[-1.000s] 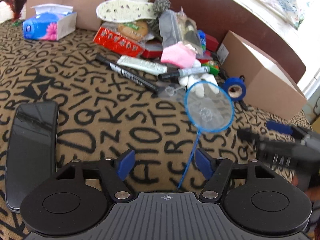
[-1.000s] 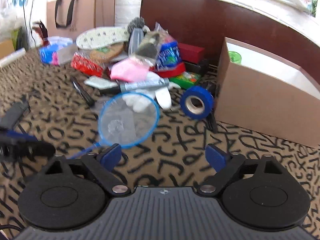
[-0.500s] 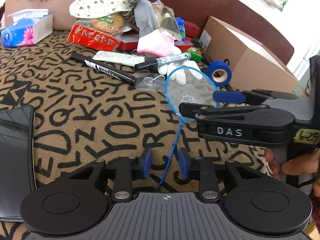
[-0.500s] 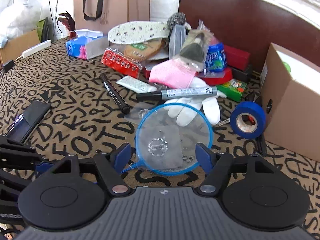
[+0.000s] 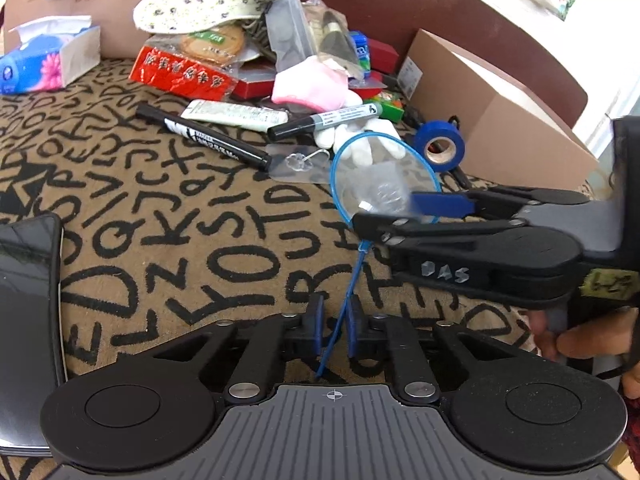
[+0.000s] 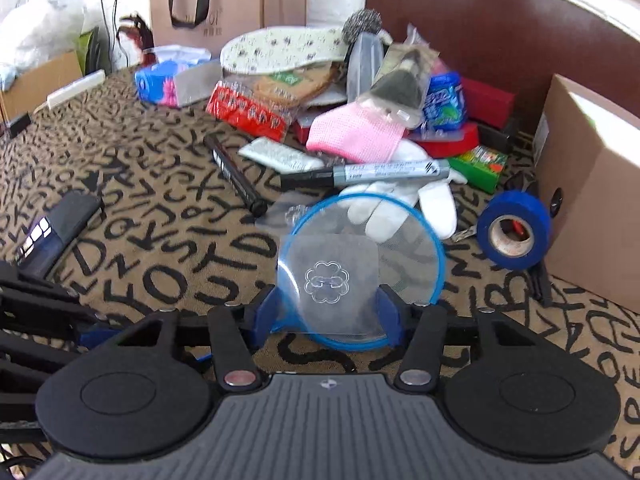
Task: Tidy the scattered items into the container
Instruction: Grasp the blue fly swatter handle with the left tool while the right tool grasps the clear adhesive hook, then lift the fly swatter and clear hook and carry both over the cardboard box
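A small blue-rimmed net (image 5: 384, 184) with a thin blue handle lies on the letter-patterned cloth. My left gripper (image 5: 335, 322) is shut on the handle near its end. My right gripper (image 6: 326, 314) reaches over the hoop of the blue net (image 6: 404, 248), and its fingers close on a clear square hook pad (image 6: 328, 276) lying in the mesh. In the left wrist view the right gripper (image 5: 384, 212) comes in from the right above the hoop. A cardboard box (image 5: 492, 116) stands at the right; it also shows in the right wrist view (image 6: 580, 200).
A pile of items lies beyond the net: two markers (image 5: 204, 136), white glove (image 6: 400, 208), pink cloth (image 6: 356, 132), red packet (image 5: 180, 74), insole (image 6: 280, 46), blue tape roll (image 6: 514, 232). A phone (image 5: 28, 312) lies at left. Tissue pack (image 5: 48, 64) and paper bag (image 6: 224, 0) at back.
My left gripper's fingers have closed onto the net's handle. My right gripper has moved in over the hoop and narrowed its fingers around the clear pad.
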